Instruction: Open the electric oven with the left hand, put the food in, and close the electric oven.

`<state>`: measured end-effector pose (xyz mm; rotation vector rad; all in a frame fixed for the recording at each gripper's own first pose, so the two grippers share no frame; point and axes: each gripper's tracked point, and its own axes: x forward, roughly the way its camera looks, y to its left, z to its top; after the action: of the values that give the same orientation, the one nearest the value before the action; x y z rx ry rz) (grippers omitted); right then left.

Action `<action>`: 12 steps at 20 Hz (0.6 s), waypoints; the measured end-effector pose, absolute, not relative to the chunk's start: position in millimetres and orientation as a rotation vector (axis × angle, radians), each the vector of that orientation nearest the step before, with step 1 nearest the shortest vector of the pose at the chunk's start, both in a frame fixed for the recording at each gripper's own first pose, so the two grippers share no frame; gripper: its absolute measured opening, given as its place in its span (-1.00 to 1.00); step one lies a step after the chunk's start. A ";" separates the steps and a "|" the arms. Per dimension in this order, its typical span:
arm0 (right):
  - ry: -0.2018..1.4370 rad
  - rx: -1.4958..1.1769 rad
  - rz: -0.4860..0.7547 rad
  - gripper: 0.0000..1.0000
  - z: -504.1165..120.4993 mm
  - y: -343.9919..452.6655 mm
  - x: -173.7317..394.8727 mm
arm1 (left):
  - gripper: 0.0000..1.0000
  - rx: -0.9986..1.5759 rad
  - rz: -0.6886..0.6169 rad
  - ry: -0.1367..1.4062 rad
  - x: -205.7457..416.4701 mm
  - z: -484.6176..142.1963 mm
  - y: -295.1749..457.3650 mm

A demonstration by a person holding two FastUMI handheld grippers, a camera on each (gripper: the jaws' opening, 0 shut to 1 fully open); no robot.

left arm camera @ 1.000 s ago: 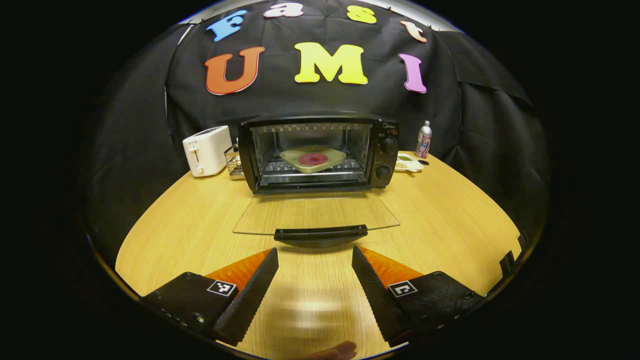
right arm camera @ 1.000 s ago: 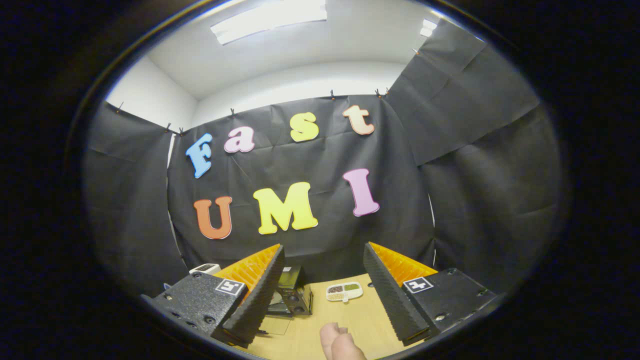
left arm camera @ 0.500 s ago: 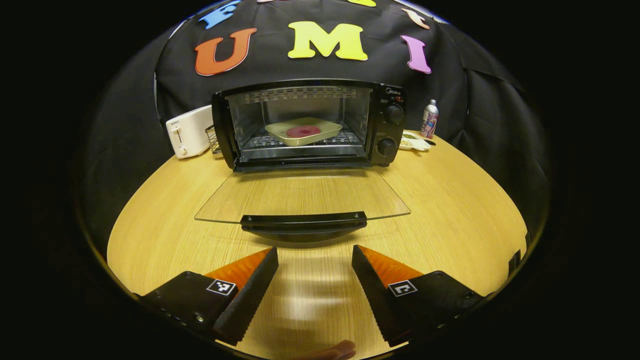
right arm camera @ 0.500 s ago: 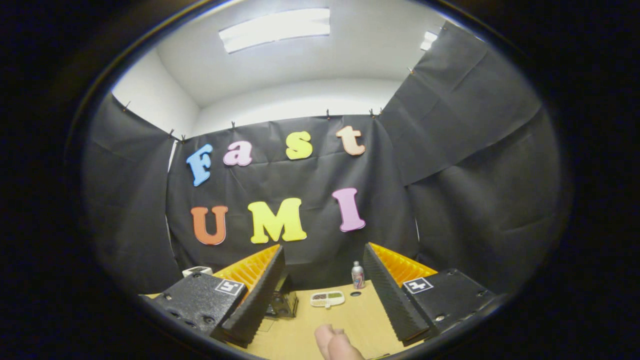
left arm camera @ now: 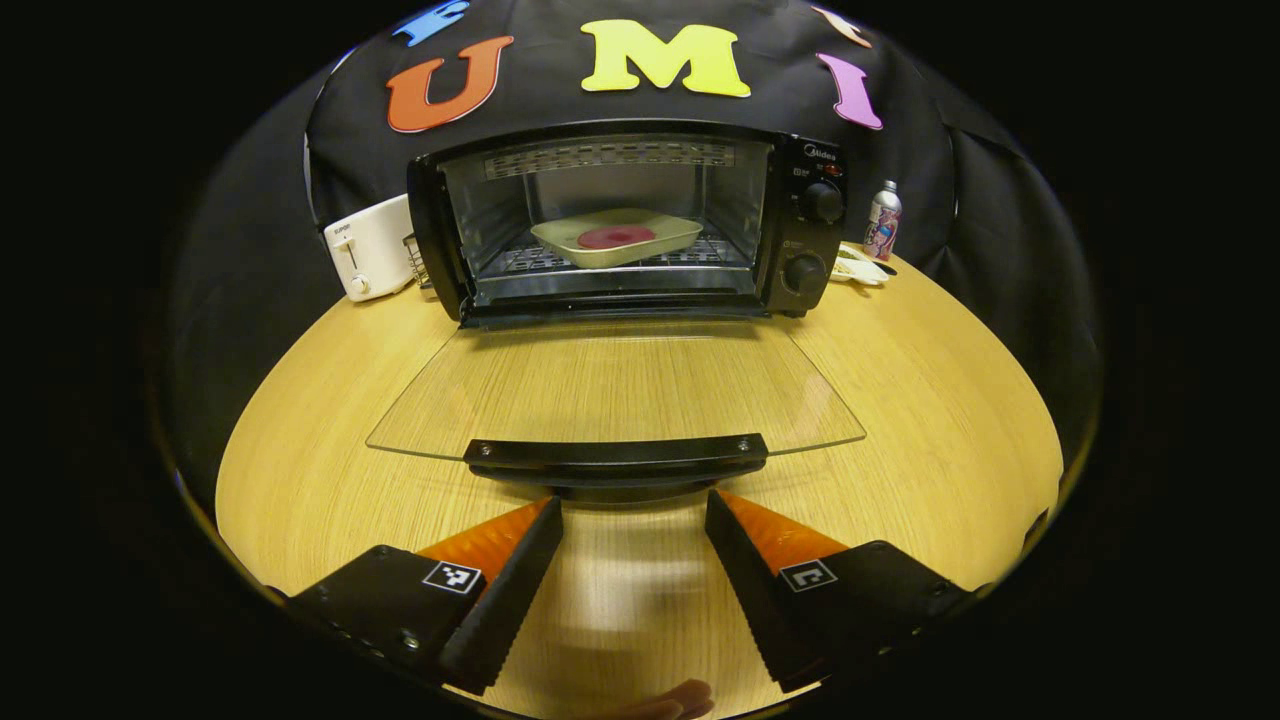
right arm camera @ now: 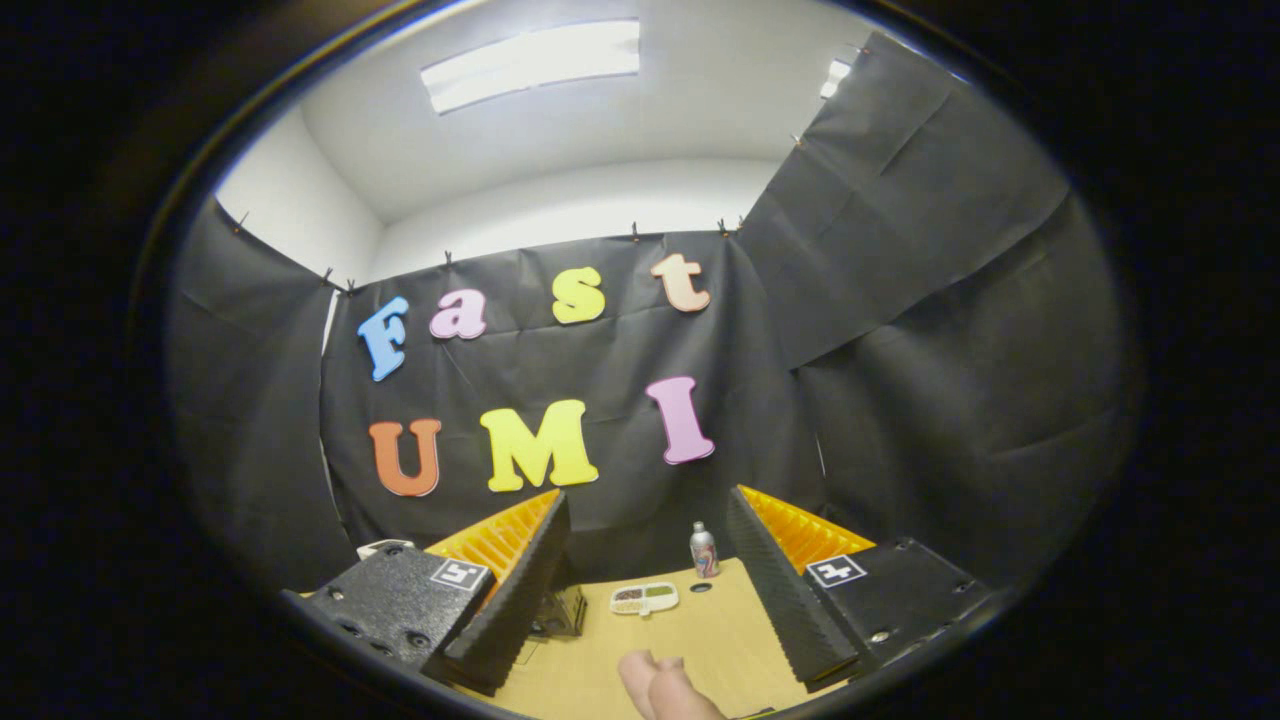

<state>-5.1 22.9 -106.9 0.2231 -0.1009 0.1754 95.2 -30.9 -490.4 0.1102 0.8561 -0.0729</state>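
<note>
Both claws gape empty: left claw (left arm camera: 633, 510) near door handle (left arm camera: 615, 455), right claw (right arm camera: 645, 515) tilted upward.

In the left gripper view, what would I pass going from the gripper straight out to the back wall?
Left gripper → door handle → glass door, lying open and flat → oven mouth → tray of food on the rack → black cloth wall.

A black electric oven (left arm camera: 620, 225) stands at the back of the pale wooden worktop (left arm camera: 930, 400), its glass door (left arm camera: 610, 385) folded down flat in front. Inside, a cream tray of red food (left arm camera: 615, 238) sits on the rack. A white toaster (left arm camera: 367, 247) stands left of the oven, a small printed bottle (left arm camera: 882, 221) right.
</note>
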 end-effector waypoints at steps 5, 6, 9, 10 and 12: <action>-0.077 0.228 0.194 0.90 -113.2 25.4 -4.7 | 0.84 0.127 -0.069 0.834 97.0 -483.1 -30.8; -0.076 0.228 0.190 0.90 -113.7 24.1 -3.7 | 0.85 0.131 -0.069 0.830 97.2 -480.3 -31.6; -0.073 0.231 0.182 0.90 -115.0 22.1 -2.5 | 0.85 0.139 -0.072 0.803 101.5 -469.5 -32.3; -0.069 0.229 0.182 0.90 -116.2 22.1 -1.9 | 0.85 0.138 -0.072 0.793 104.1 -465.6 -32.1; -0.061 0.231 0.183 0.90 -119.0 22.3 -0.6 | 0.85 0.141 -0.074 0.775 107.4 -458.7 -31.9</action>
<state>-0.6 22.3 -119.0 0.2312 -0.0611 0.1833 107.4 -31.9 -458.7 0.1406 0.7750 -0.0745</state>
